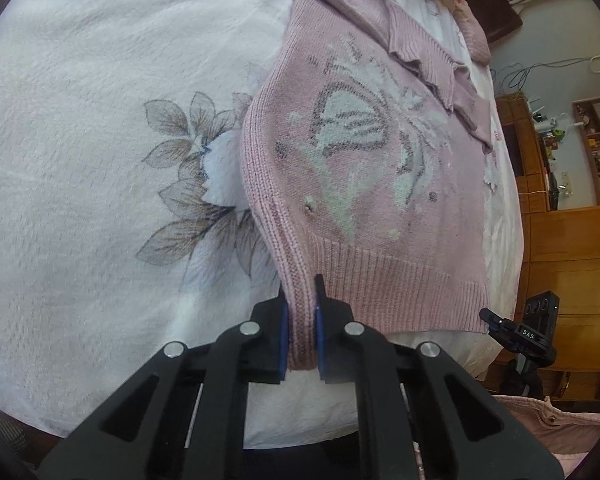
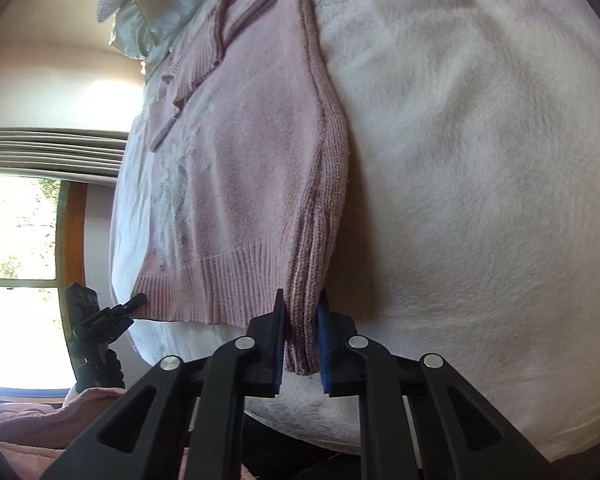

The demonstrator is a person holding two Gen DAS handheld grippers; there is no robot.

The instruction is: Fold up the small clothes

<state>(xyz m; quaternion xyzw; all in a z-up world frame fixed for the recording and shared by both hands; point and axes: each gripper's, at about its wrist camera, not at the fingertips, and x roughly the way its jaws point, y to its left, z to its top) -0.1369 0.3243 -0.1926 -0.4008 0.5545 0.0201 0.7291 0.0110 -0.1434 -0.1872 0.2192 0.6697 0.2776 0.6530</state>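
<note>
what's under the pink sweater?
The pink sweater lies on a white bedsheet with a grey flower print partly running beneath its edge. Whatever else sits beneath is covered. Left tool and right tool each clamp a hem corner.

right tool [image 2: 302, 344] pinches the pink sweater [image 2: 240, 176] hem corner — on a white bedsheet [image 2: 480, 160].
</note>
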